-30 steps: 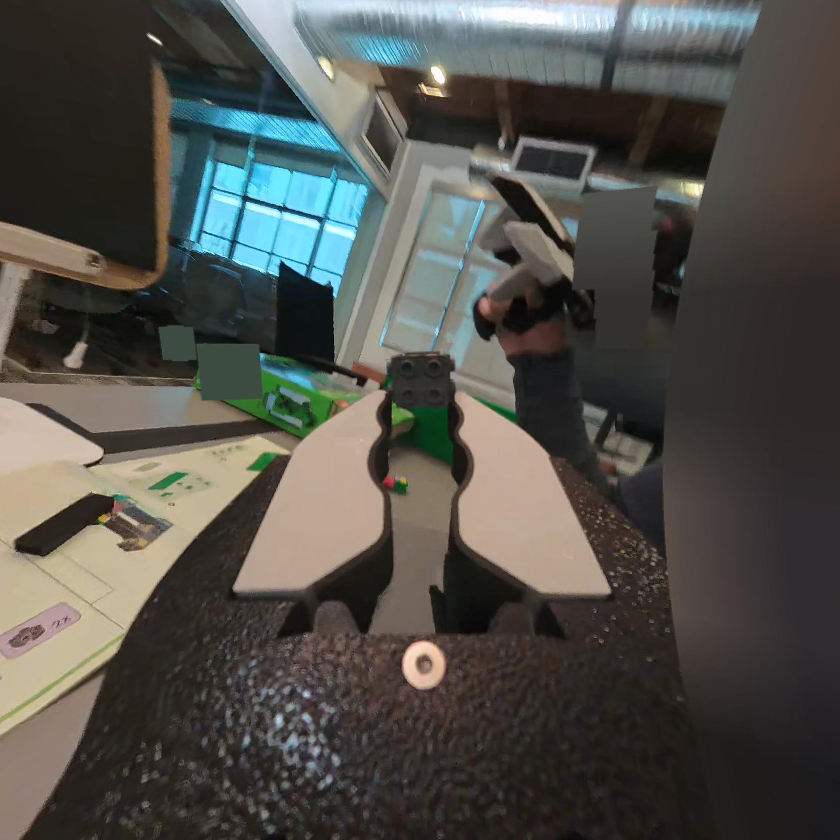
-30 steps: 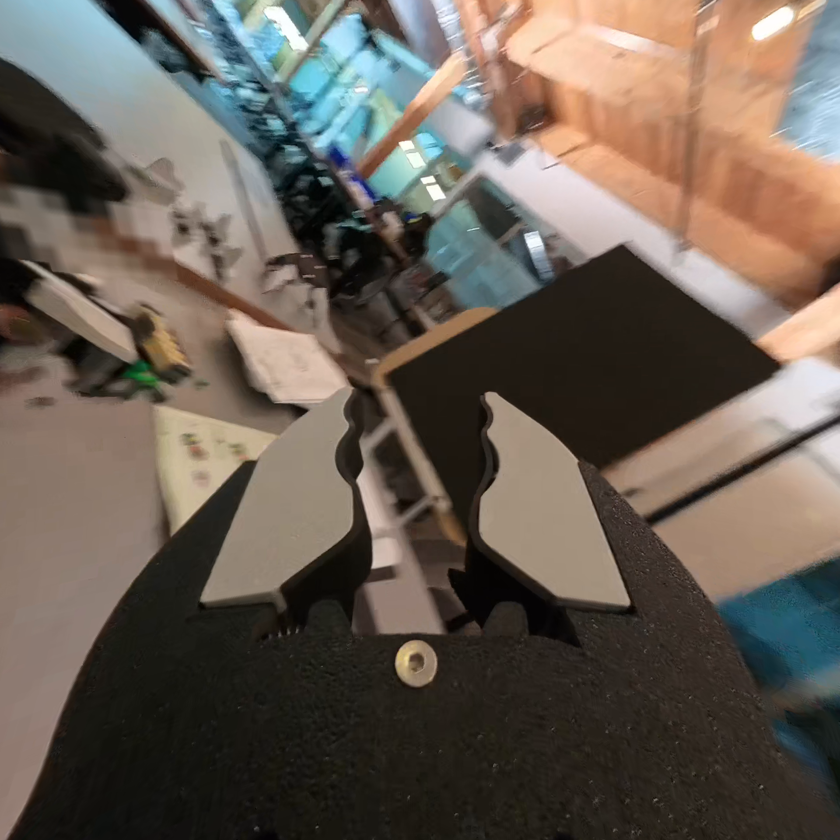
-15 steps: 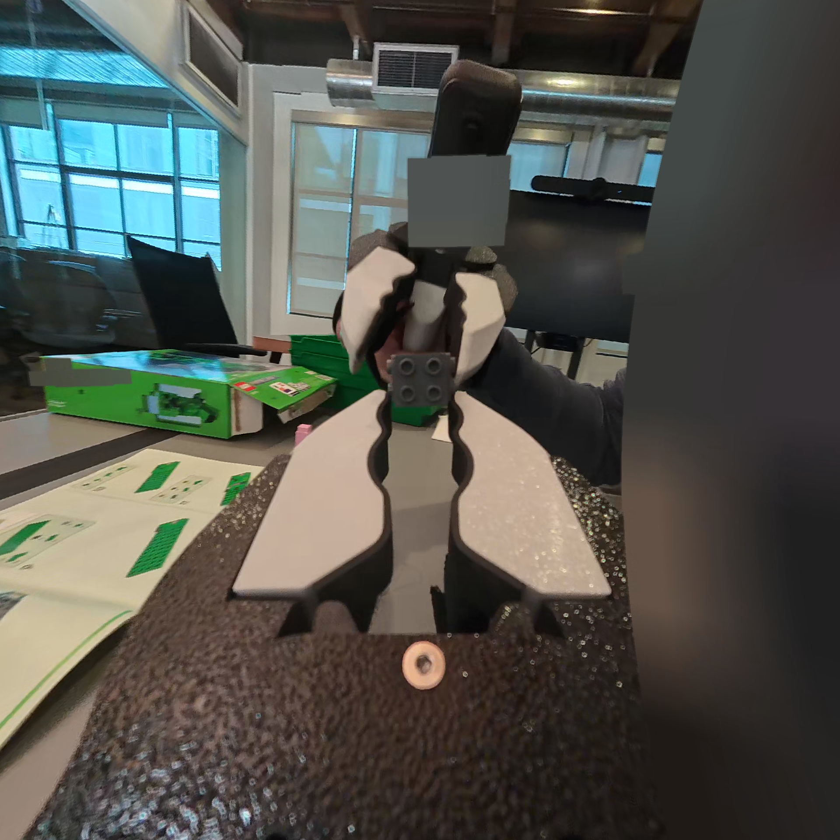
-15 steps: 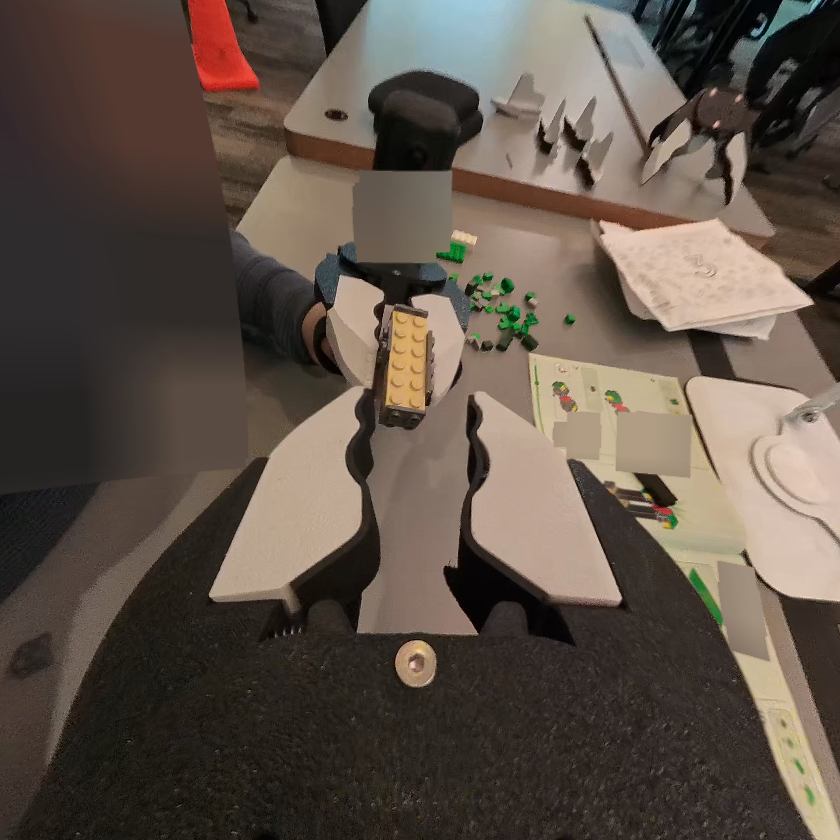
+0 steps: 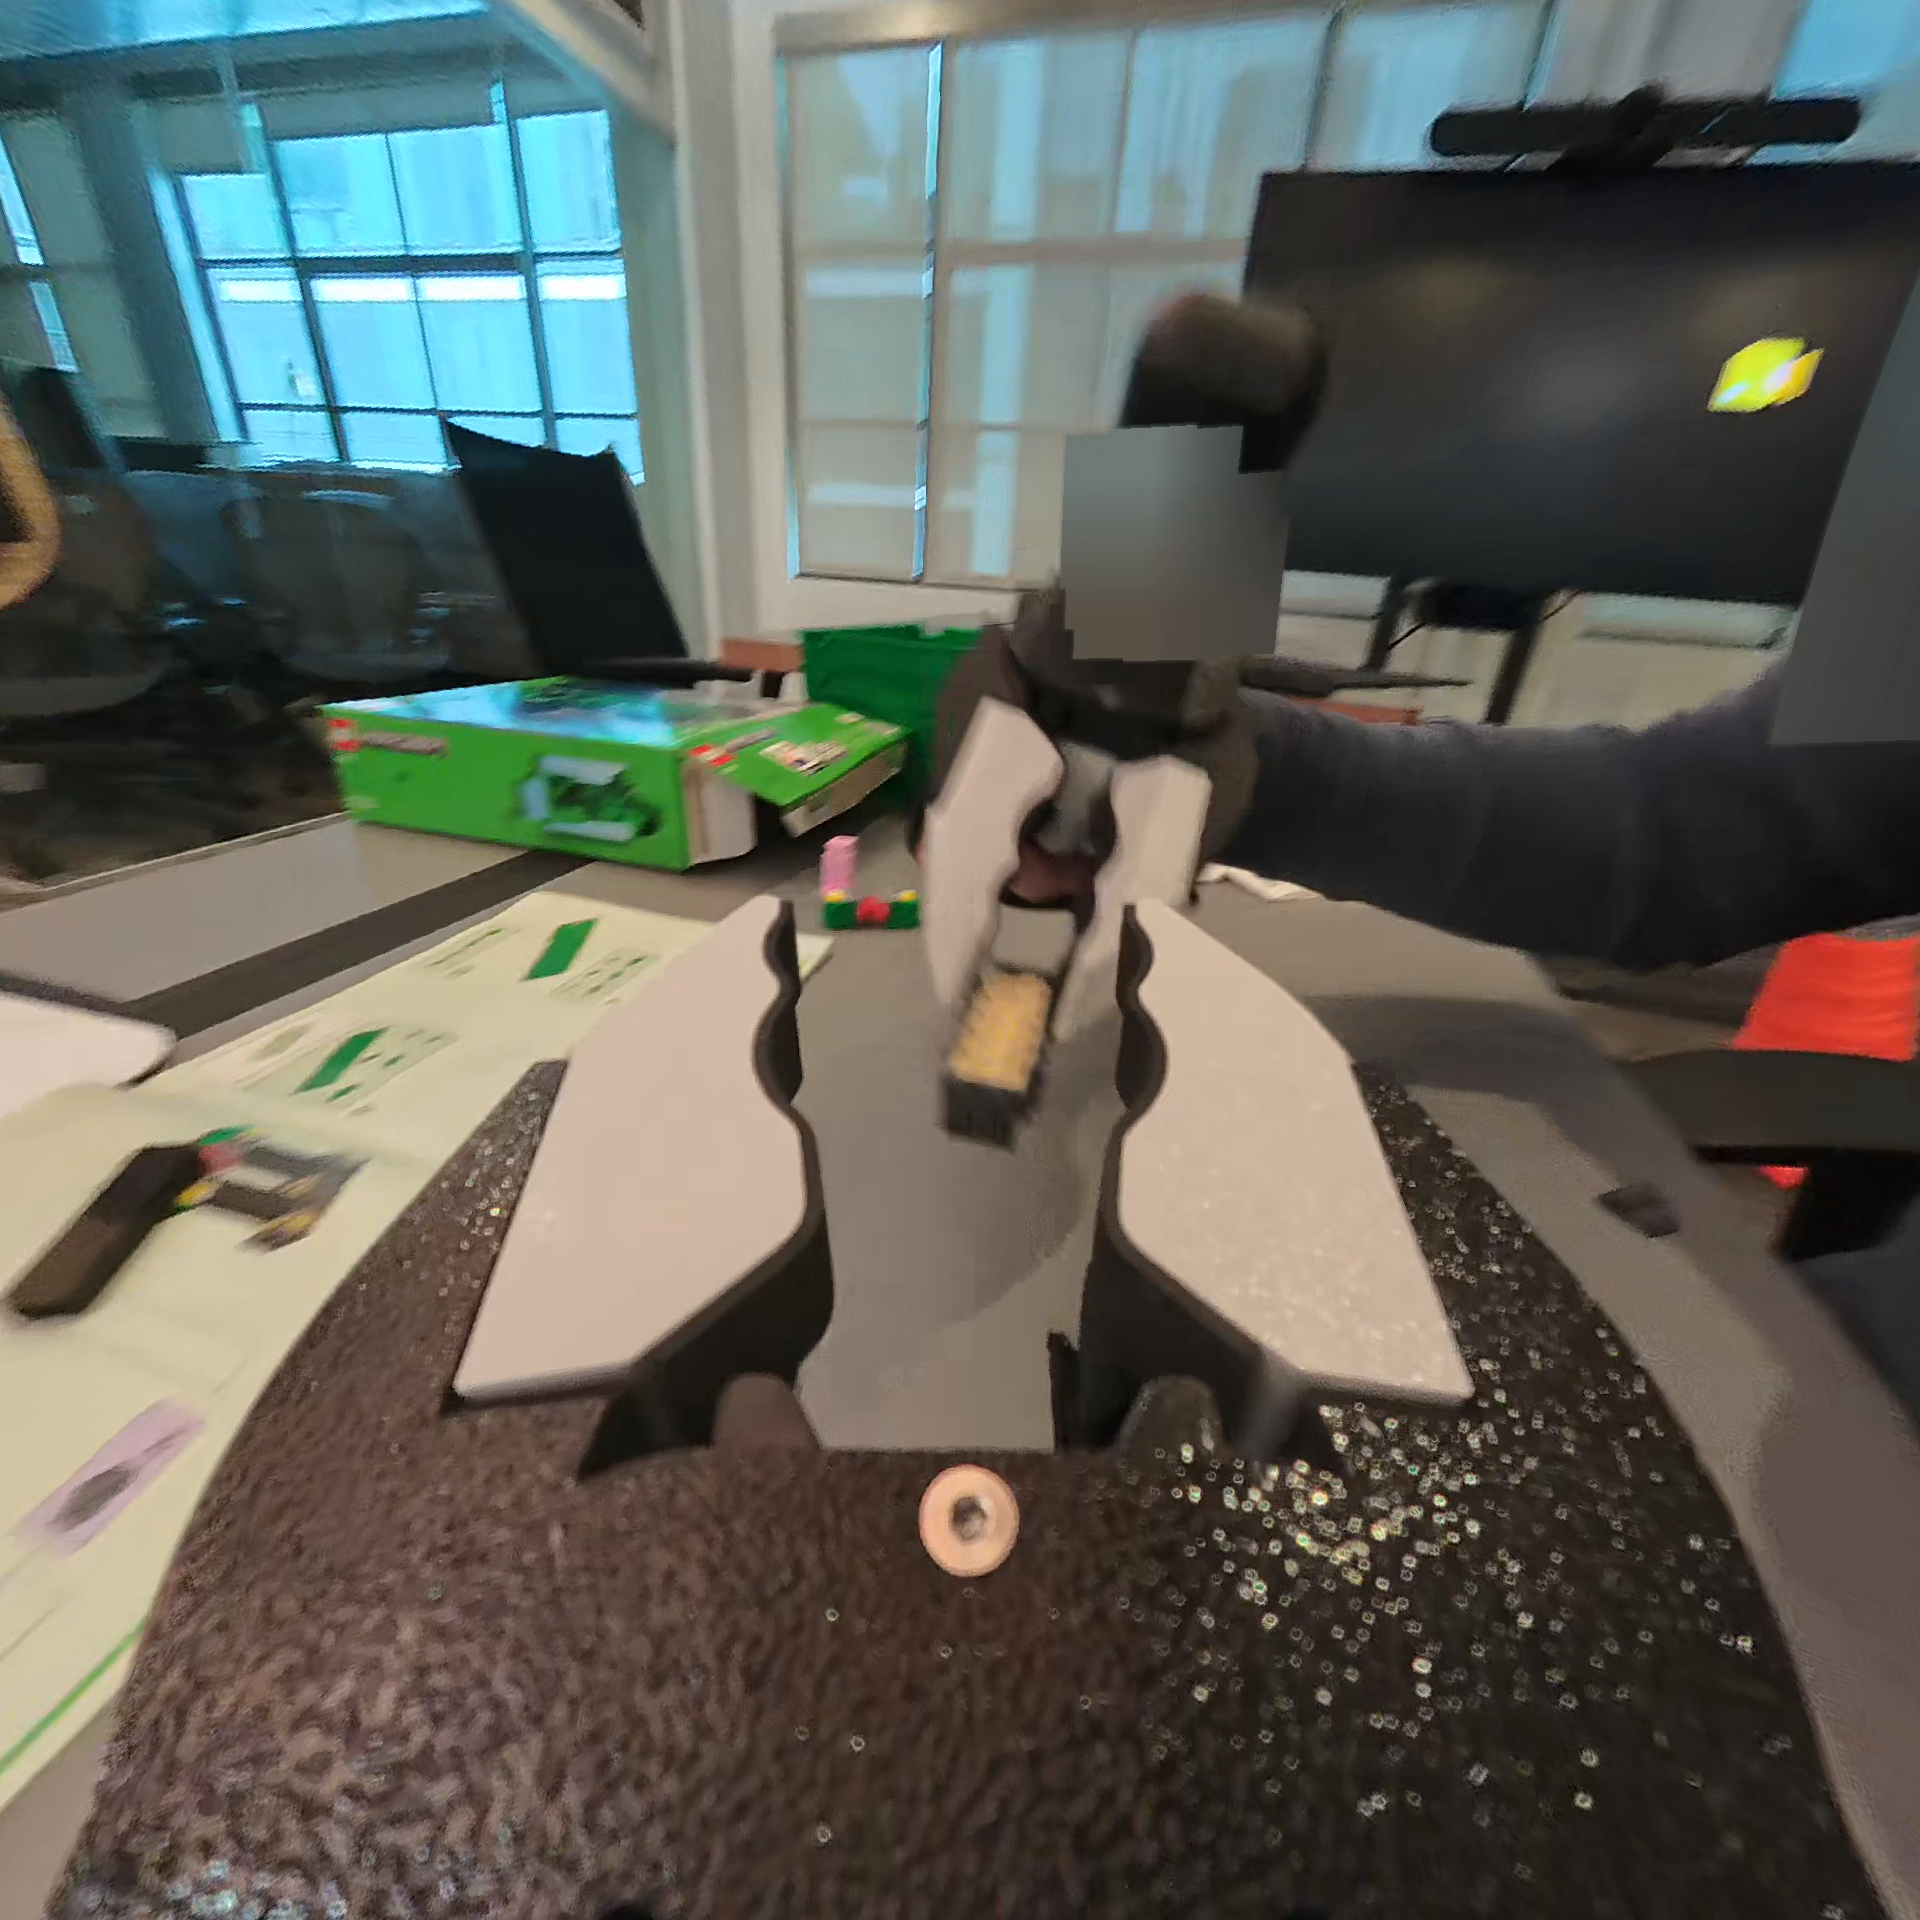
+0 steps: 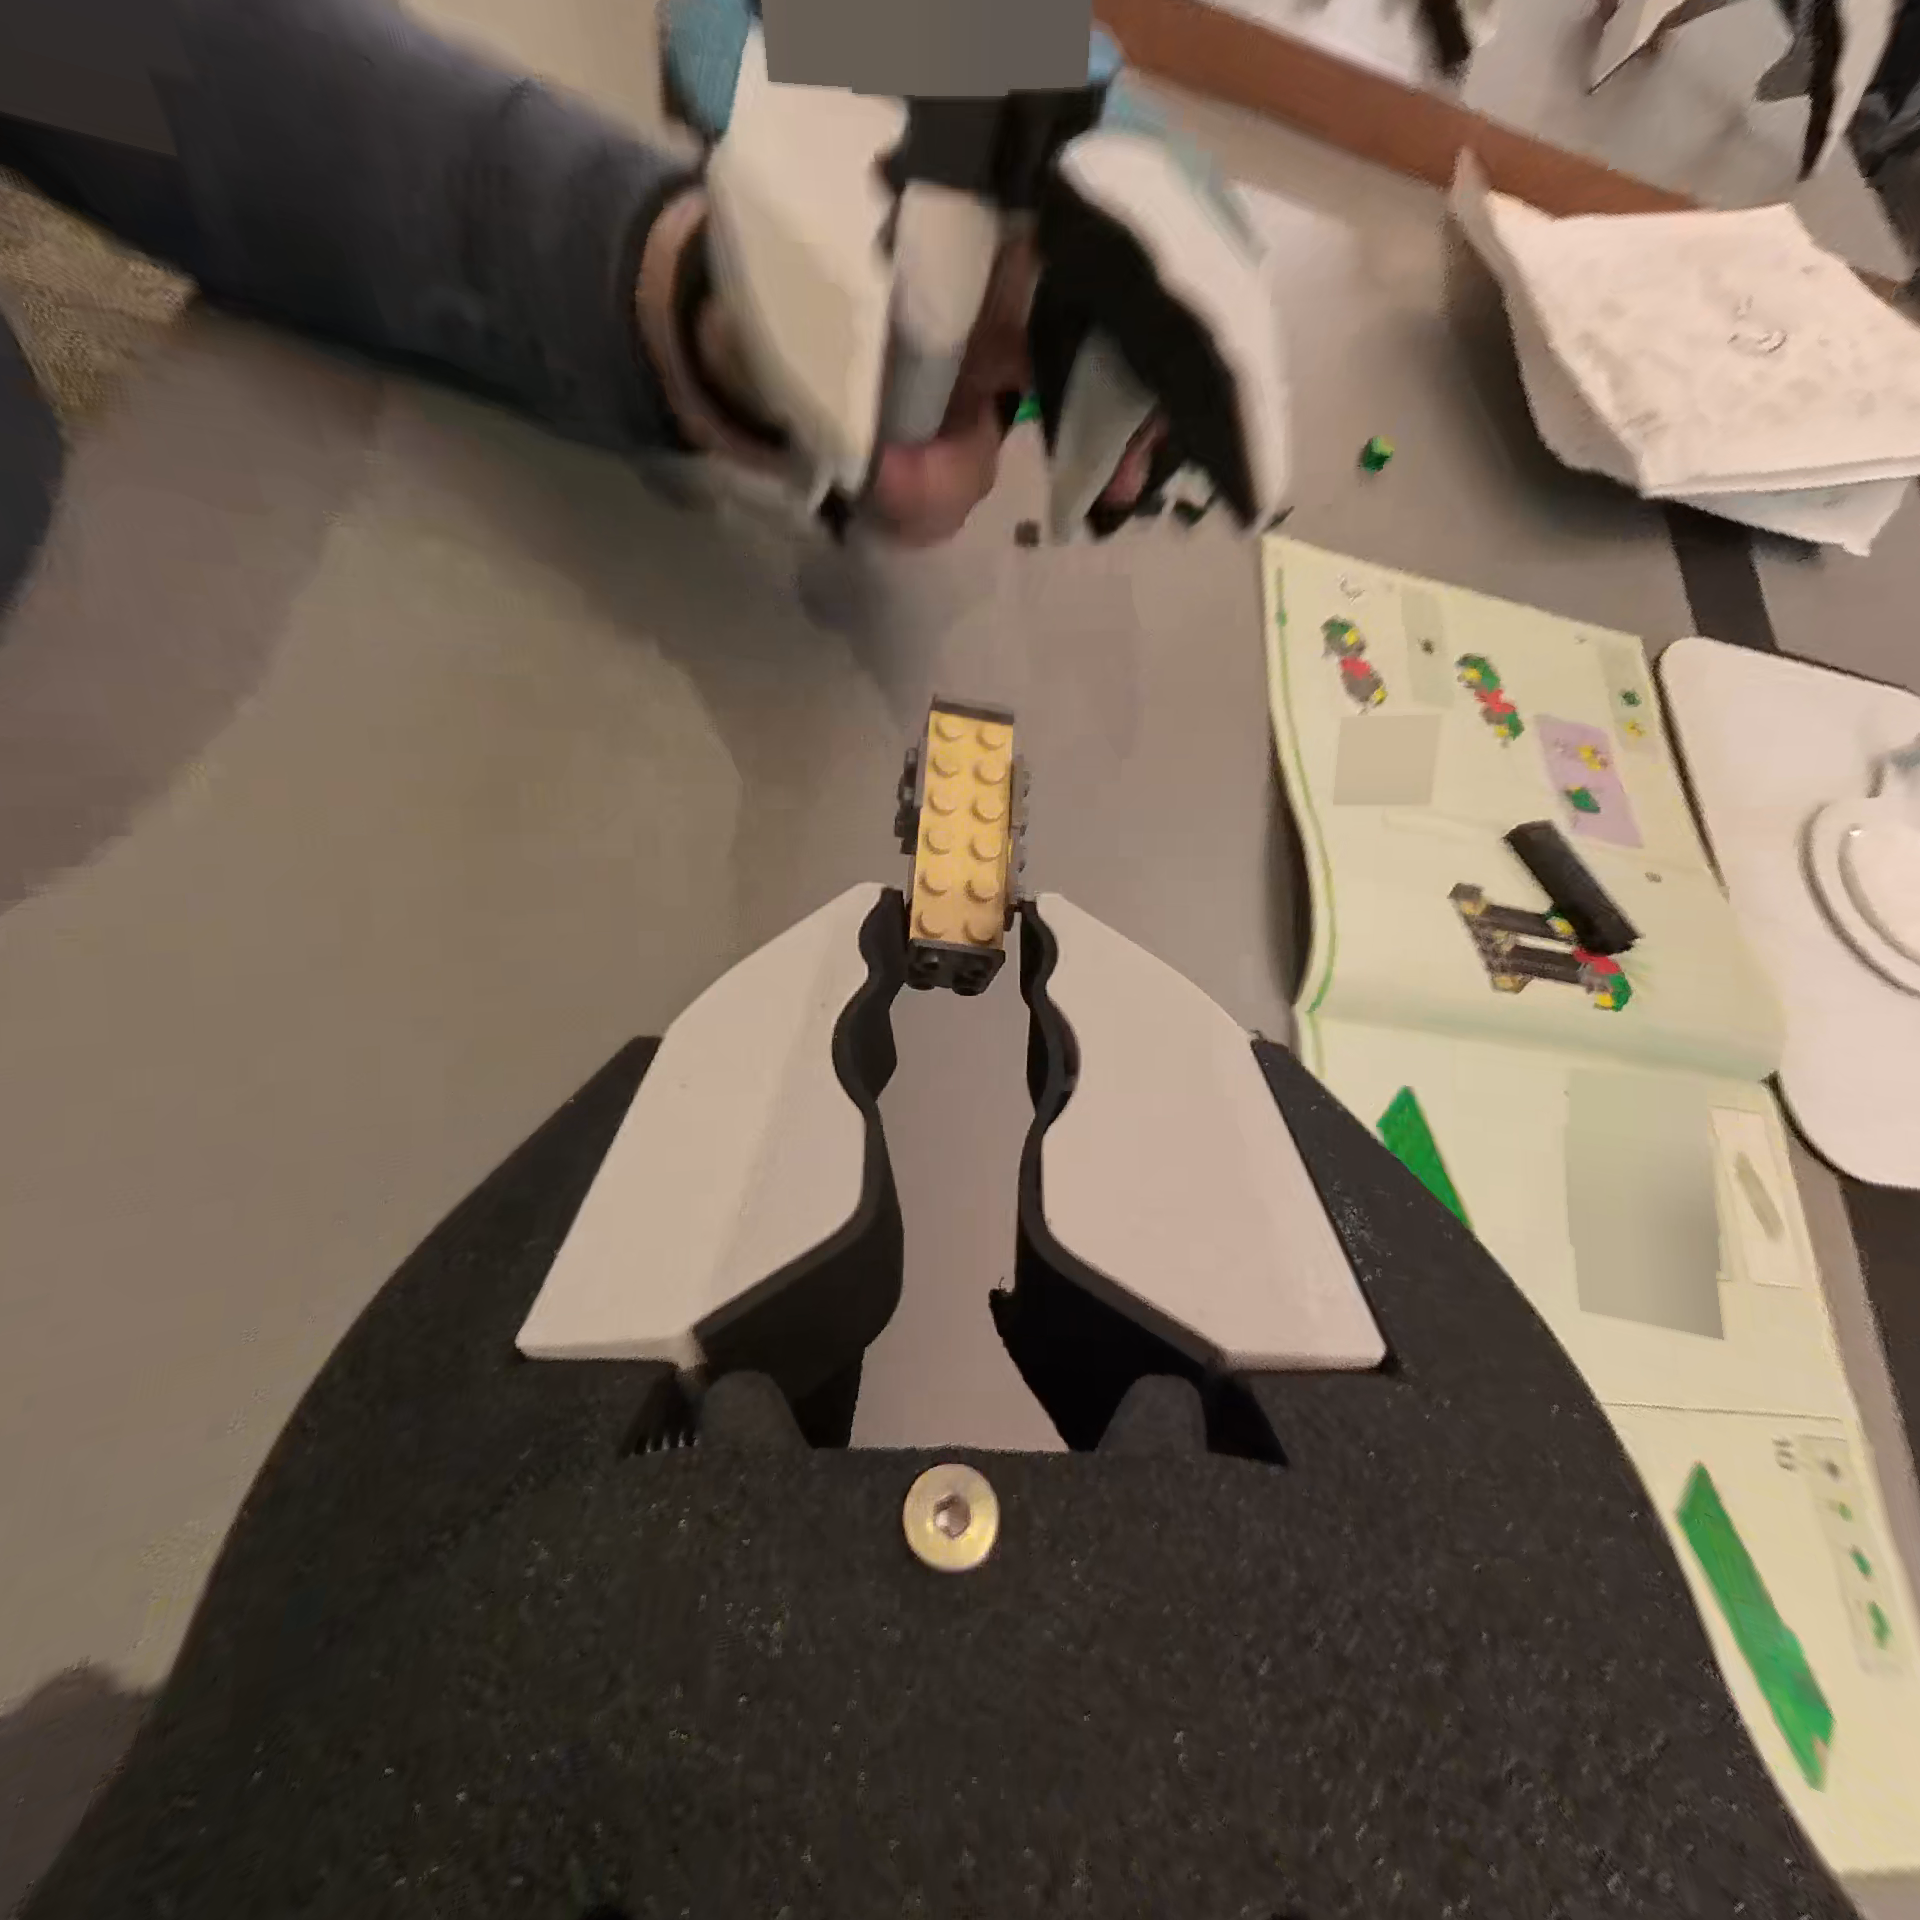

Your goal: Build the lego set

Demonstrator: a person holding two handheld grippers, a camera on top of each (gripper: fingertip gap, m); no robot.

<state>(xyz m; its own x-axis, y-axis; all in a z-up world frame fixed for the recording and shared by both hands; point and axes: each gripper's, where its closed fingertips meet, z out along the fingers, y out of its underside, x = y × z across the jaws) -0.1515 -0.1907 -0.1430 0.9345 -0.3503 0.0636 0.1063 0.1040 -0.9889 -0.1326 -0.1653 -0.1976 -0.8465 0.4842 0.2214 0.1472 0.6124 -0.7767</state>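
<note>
A tan brick stacked on dark grey bricks is clamped at its near end between the tips of my right gripper, held above the grey table. In the left wrist view the same stack hangs from the right gripper, just ahead of my left gripper. The left gripper's jaws stand wide apart and empty. In the right wrist view the left gripper is farther off, open, and clear of the stack.
An open instruction booklet lies to the right with a long black piece on it. A white tray, a paper stack and a loose green brick lie beyond. A green box and a small pink-and-green build stand farther off. One gripper's finger ends stand about 6 cm off the other's.
The brick stack has passed from my left gripper to my right. The right gripper swung in and shut on it; the left opened and drew back.
</note>
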